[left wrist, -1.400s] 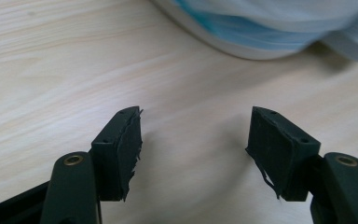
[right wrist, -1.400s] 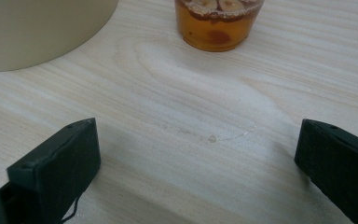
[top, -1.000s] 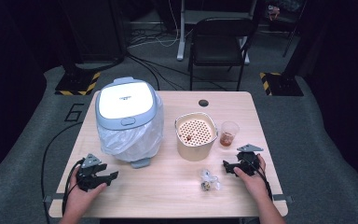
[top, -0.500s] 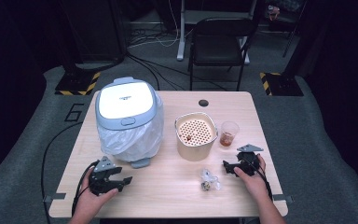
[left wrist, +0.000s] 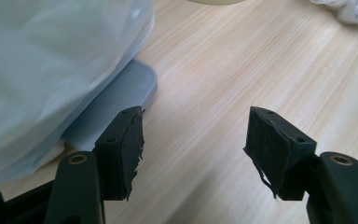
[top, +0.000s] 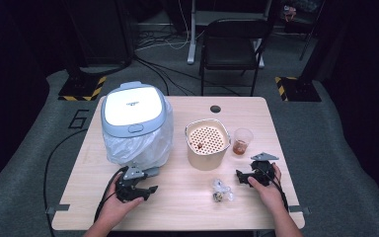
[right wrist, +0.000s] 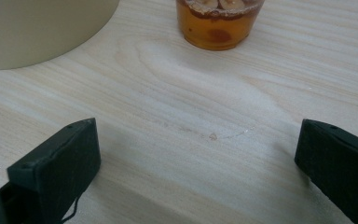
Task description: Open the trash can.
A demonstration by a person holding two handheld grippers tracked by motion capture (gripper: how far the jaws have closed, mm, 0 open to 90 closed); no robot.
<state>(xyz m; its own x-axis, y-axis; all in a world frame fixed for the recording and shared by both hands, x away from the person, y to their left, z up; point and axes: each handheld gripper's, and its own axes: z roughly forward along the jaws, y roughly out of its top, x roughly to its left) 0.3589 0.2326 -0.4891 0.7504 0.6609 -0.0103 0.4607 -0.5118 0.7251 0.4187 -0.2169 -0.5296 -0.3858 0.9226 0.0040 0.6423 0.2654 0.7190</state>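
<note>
A grey bin (top: pixel 135 109) with a white lid and a clear bag liner (left wrist: pixel 46 60) stands at the table's left. Its grey foot pedal (left wrist: pixel 121 91) lies just ahead of my left gripper (top: pixel 149 189) (left wrist: pixel 196 128), which is open and holds nothing. A beige bucket (top: pixel 207 145) (right wrist: pixel 37 32) with a perforated insert stands mid-table. Beside it is a clear cup (top: pixel 241 142) (right wrist: pixel 219 21) of amber liquid with bits in it. My right gripper (top: pixel 240 175) (right wrist: pixel 198 137) rests open on the wood, short of the cup. A crumpled clear wrapper (top: pixel 221 189) lies between the two grippers.
The wooden table (top: pixel 177 207) has a cable hole (top: pixel 215 108) near its far edge. A black chair (top: pixel 232 44) stands behind the table. Cables trail off the table's left side to the floor.
My left gripper has slid right and slightly forward, from the table's left corner to just in front of the bin's pedal. The right gripper has stayed put.
</note>
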